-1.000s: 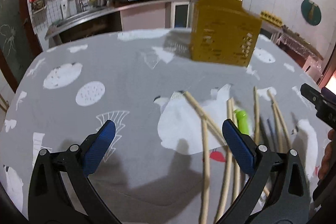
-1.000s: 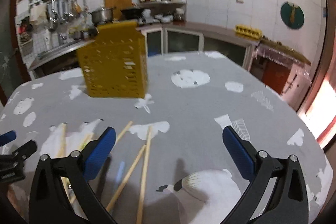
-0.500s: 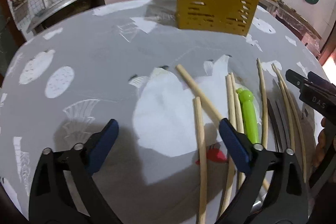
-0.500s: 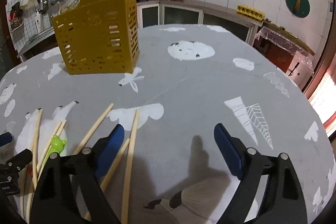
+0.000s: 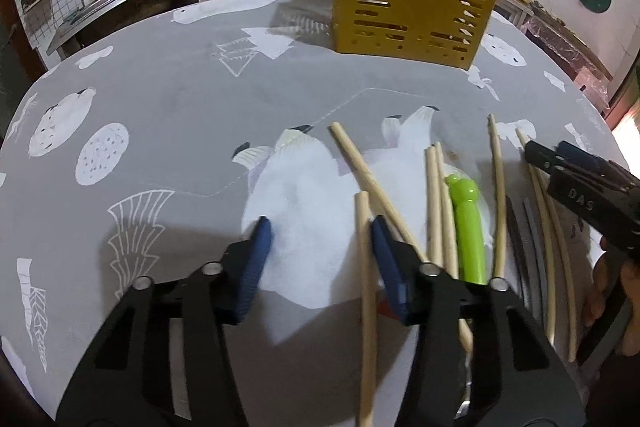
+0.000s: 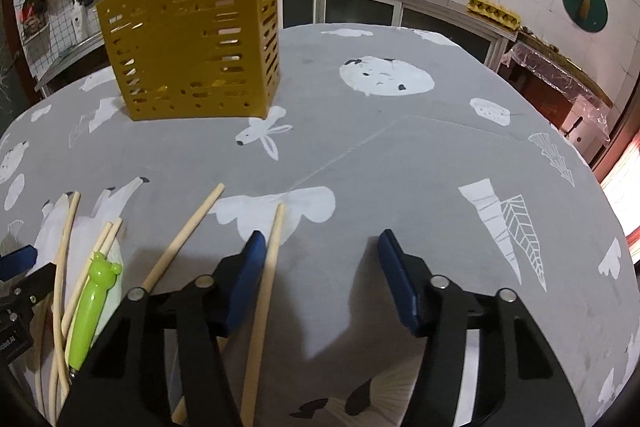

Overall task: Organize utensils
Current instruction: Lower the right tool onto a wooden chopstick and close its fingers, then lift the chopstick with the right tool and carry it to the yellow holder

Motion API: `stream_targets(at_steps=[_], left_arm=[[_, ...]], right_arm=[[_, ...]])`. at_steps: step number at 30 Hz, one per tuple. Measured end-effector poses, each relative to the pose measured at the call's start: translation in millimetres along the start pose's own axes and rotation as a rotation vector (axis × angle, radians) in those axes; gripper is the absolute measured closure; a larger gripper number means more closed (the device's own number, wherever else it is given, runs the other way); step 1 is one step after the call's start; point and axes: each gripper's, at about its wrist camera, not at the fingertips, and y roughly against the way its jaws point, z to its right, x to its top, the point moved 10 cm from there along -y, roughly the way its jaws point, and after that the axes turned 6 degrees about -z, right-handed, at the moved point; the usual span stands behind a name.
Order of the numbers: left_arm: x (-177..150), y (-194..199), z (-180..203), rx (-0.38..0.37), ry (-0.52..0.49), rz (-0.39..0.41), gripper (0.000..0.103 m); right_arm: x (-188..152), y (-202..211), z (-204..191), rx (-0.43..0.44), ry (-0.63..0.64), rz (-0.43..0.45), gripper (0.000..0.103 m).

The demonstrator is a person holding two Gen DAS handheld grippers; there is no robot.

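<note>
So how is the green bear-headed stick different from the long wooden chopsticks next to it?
The green plastic utensil handle is bright, thick and topped with a little bear head; the pale wooden chopsticks are plain, thin and end bluntly. The green handle shows shorter than the chopsticks. There is one green handle but many chopsticks. Both lie flat on the grey patterned tablecloth.
</note>
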Motion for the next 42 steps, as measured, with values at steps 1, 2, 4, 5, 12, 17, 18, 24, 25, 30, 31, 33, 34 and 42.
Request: stream_targets(at_steps=[1,2,4,5,12,17,18,24,25,30,31,33,34,42], left_arm=[[1,0,2,0.0,-0.004,-0.002,0.065],[2,-2,3,-0.001,-0.005,-0.004,0.067],[4,-3,4,-0.005,0.002,-0.011,0.07],[4,-4,4,-0.006,0.004,-0.013,0.07],[1,-4,5,0.012,-0.004,-0.035,0.075],[5,-7,7,0.036,-0.003,-0.03,0.077],[6,-7,7,0.036,-0.001,-0.027,0.08],[12,-8,3,0.023,0.019,-0.014,0.098],[13,-9,2,0.013,0.029,-0.018,0.098],[17,-8,-3,-0.015,0.06,-0.014,0.098],[18,-7,-3,-0.016,0.065,-0.011,0.098],[20,-3,-5,-0.02,0.074,0.002,0.098],[22,0,-6,-0.024,0.079,0.01,0.098],[46,50,-16,-0.038,0.115,0.168,0.098]], right_arm=[[0,0,-1,0.002,0.003,-0.003,0.055],[-1,0,-4,0.005,0.007,-0.006,0.057],[-1,0,-7,0.005,0.011,-0.013,0.062],[-1,0,-8,0.006,0.009,-0.017,0.063],[-2,-4,-9,0.013,-0.047,-0.077,0.071],[1,-6,-12,-0.015,-0.063,-0.077,0.083],[2,-6,-13,-0.014,-0.064,-0.074,0.087],[7,-9,-11,0.03,-0.097,-0.089,0.096],[8,-9,-10,0.041,-0.104,-0.096,0.097],[10,1,-2,0.081,-0.138,-0.077,0.097],[10,4,-1,0.088,-0.14,-0.069,0.097],[12,12,2,0.099,-0.147,-0.049,0.097],[13,18,4,0.107,-0.15,-0.029,0.097],[24,62,8,0.187,-0.146,0.126,0.097]])
